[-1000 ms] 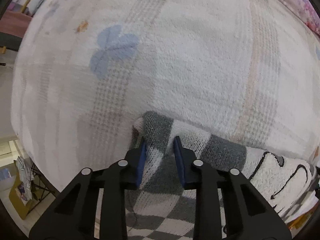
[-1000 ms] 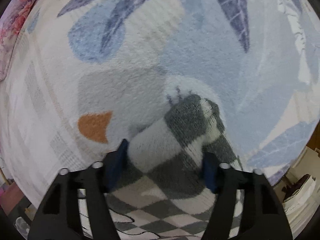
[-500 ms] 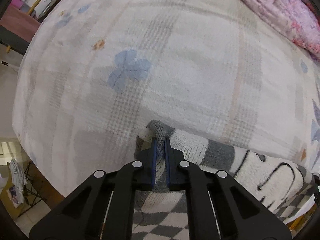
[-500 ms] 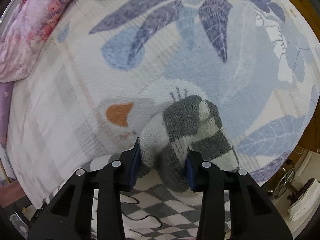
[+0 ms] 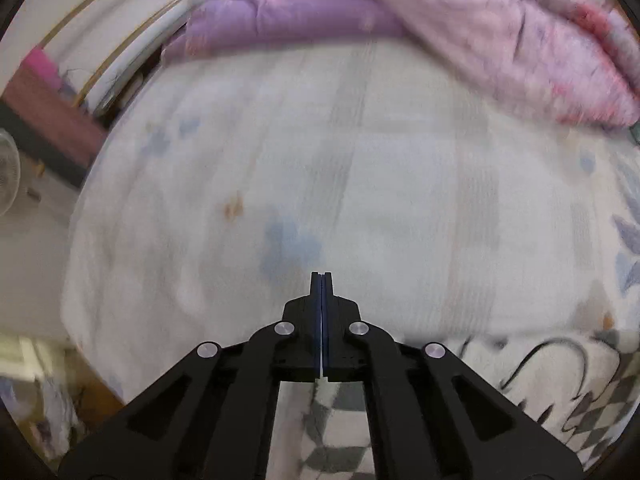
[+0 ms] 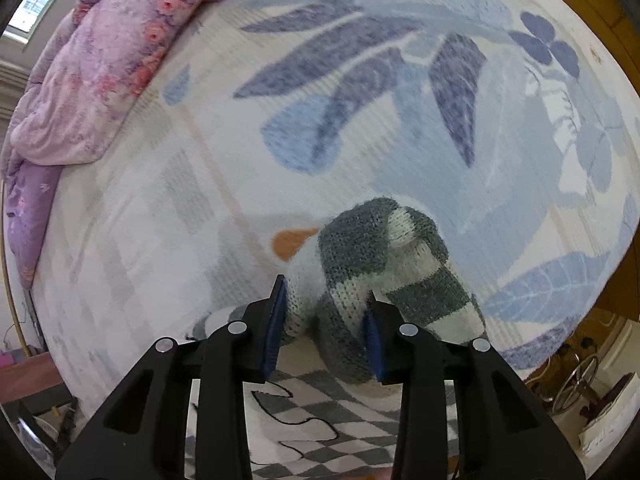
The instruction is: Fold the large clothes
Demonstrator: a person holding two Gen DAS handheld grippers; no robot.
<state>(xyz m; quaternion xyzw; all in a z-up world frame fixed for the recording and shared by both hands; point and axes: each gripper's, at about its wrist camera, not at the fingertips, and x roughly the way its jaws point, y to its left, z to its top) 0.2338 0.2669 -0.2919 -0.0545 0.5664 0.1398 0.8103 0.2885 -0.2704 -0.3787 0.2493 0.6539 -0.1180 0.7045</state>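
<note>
Left gripper (image 5: 321,276) has its jaws pressed fully together, blue pads face to face, no visible gap. Whether any knit is pinched between the pads cannot be told from the left wrist view; the sweater (image 5: 552,376) shows only below and to the right of the fingers, checkered grey-and-white with a black line drawing on a white patch. It lies on the bed cover (image 5: 400,184), pale with faint grey plaid and small blue flower prints. View is motion-blurred. Pink and purple quilt (image 5: 500,40) bunched along the far edge of the bed.

Right gripper (image 6: 324,312) is at a narrow-to-middling width, jaws closing, with a thick bunched roll of the sweater (image 6: 380,256) squeezed between the blue pads, both pads touching knit. The roll bulges past the fingertips; the rest of the sweater spreads flat underneath the gripper, checker pattern and black line visible. Bed cover (image 6: 360,80) here carries big blue leaf prints and an orange patch just left of the roll. Quilt (image 6: 104,60) sits top left.
</note>
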